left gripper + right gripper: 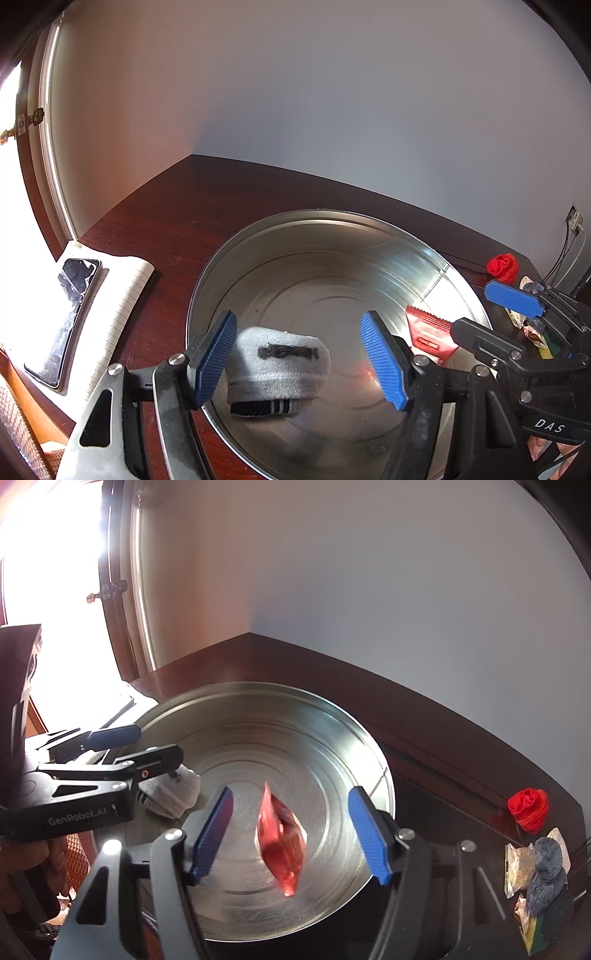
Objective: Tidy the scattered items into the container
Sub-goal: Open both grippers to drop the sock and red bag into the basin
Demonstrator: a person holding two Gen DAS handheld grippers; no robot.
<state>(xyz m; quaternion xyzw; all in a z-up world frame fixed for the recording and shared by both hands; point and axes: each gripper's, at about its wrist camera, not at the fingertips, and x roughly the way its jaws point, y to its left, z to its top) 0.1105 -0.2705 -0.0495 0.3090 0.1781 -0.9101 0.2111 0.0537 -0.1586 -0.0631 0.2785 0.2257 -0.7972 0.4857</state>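
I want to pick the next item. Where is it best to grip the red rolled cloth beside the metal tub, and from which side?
Probably from above, jaws closing across the middle of the red rolled cloth. It sits as a soft rounded bundle, apart from the metal tub, with the wrappers and dark sock nearer the camera.

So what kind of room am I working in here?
Likely a room in a home, at a corner desk: a dark wooden tabletop against plain walls, a window at the left, and a phone lying on a lined notepad beside the metal tub.

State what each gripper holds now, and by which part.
Nothing. The left gripper stands open above the grey sock; the right gripper is open, the red packet untouched between its pads.
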